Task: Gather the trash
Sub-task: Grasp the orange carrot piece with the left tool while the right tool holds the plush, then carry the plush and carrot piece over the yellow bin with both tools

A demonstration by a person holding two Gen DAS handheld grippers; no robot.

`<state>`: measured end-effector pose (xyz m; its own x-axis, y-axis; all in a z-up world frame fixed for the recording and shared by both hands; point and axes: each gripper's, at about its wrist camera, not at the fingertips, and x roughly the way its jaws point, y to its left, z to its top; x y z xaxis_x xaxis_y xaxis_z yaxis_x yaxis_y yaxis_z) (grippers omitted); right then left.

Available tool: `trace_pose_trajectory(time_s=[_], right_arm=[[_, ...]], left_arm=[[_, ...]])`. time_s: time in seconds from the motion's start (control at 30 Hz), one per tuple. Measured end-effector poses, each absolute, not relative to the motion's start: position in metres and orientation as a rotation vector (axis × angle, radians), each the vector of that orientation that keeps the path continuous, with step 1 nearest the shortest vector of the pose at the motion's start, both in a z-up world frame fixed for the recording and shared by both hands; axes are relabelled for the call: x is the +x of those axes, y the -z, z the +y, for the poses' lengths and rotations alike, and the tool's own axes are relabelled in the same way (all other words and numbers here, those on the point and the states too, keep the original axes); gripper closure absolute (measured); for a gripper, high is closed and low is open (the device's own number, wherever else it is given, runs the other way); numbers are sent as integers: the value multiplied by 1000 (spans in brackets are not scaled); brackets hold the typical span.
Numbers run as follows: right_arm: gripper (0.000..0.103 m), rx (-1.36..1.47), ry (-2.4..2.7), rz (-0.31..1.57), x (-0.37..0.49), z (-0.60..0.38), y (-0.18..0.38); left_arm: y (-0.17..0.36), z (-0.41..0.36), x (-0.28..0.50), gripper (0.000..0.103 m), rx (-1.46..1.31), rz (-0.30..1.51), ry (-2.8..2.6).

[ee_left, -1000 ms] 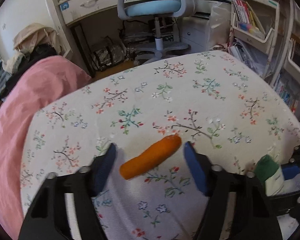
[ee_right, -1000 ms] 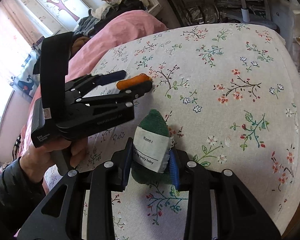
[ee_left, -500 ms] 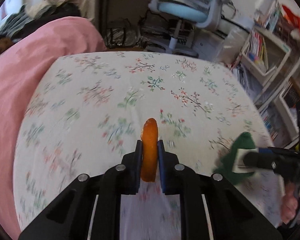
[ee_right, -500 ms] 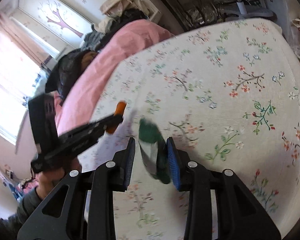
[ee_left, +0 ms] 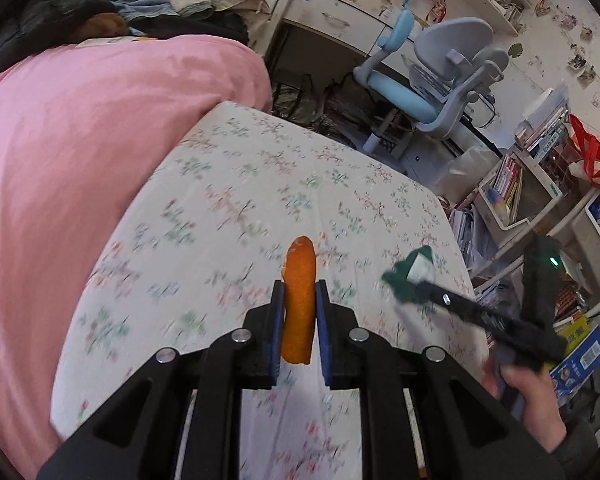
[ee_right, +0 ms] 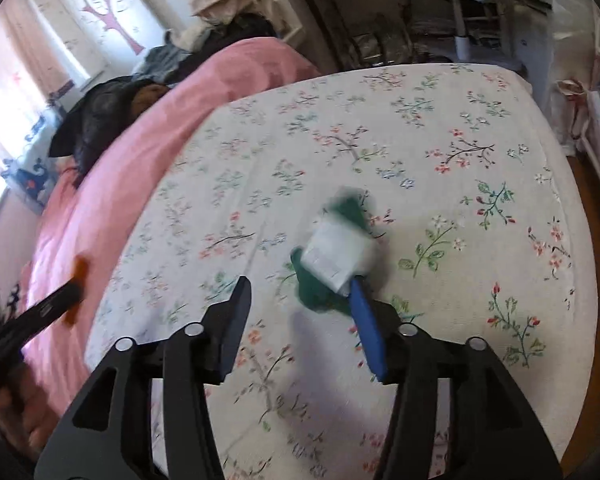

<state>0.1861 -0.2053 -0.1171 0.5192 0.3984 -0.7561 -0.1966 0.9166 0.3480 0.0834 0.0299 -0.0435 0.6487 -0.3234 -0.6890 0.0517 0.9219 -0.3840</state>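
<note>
Left wrist view: left gripper (ee_left: 299,312) angled down over the floral sheet (ee_left: 260,184); pads clamped on an upright orange piece (ee_left: 299,300). Right wrist view: right gripper (ee_right: 300,312) tilted down, jaws just opening, now wide; green-and-white item (ee_right: 336,248), blurred, seemingly touching only the blue pad (ee_right: 366,328).

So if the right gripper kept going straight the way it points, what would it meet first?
Probably the green cloth item with a white label, just beyond the open right gripper and touching its blue pad; past it, the floral bedsheet. Depth is unclear.
</note>
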Motion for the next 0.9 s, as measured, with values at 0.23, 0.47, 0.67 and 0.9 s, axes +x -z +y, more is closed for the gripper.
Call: trace_pose_trajectory(time_s=[0.23,0.47,0.67,0.9], right_arm=[[50,143,-262,908,199,-190,126],[49,238,-192,903,216,-216,134],[48,223,-186,908,232,-218,138],[73,82,-243,930,235,-194,139]], left_arm=[[34,42,59,87,-345,801,212],[31,45,59,87,-348,784,221],[30,41,59,87,-331,789,221],[31,31,61,87,-292,788,218]])
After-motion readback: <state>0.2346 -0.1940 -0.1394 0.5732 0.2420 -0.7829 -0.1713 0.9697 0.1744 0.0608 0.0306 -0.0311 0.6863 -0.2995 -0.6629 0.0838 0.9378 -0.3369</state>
